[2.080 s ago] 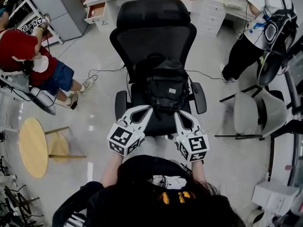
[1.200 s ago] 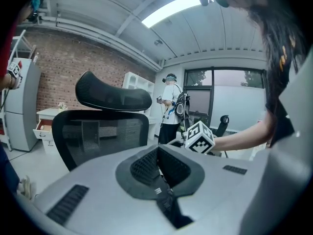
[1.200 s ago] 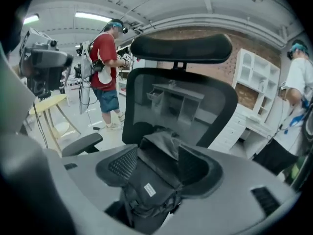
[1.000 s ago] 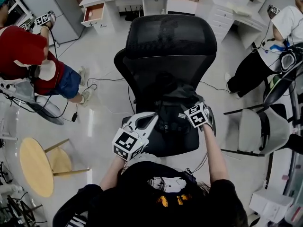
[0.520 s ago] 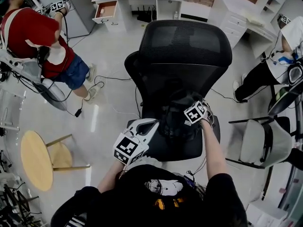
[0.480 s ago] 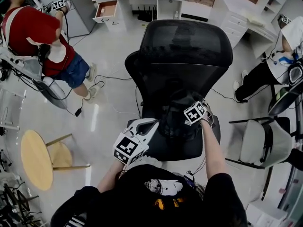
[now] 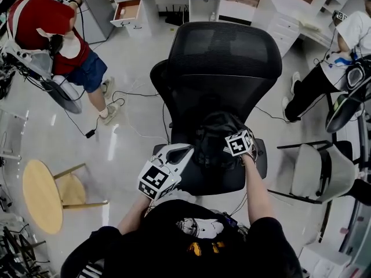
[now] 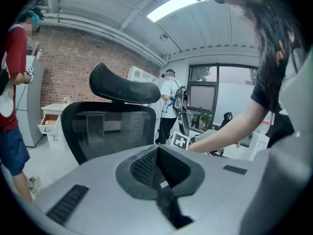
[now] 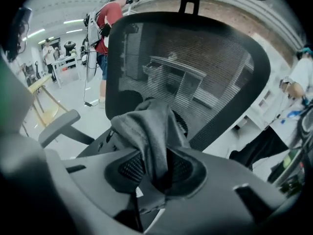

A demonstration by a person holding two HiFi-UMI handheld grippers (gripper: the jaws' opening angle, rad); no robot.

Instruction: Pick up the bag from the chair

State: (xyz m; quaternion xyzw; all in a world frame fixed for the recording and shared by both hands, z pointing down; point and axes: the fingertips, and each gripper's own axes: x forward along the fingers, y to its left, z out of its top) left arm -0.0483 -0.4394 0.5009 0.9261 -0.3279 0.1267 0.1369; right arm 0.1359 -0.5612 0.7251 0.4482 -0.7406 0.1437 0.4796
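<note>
**We have the right gripper clamped on the bag on the chair.**

In the head view our right arm (image 7: pixel 250 181) reaches forward from five o'clock, and the right gripper (image 7: pixel 227 139) tips steeply down onto the top of the black bag (image 7: pixel 210 133). The bag sits at the middle of the picture on the seat of the chair (image 7: pixel 217 57), against its backrest. Our left gripper (image 7: pixel 177 153) hangs at eight o'clock of the bag, over the seat's front corner and clear of the bag. A desk drawer (image 7: pixel 128 9) at eleven o'clock stands open, its contents too small to tell. In the left gripper view the left gripper (image 8: pixel 159 168) has its jaws together on nothing, with the chair (image 8: pixel 110 126) beyond at ten o'clock. In the right gripper view the jaws of the right gripper (image 9: pixel 159 173) have just been closing and now pinch a grey fold of the bag (image 9: pixel 146 126), which rises toward twelve o'clock before the mesh of the chair (image 9: pixel 195 72).
</note>
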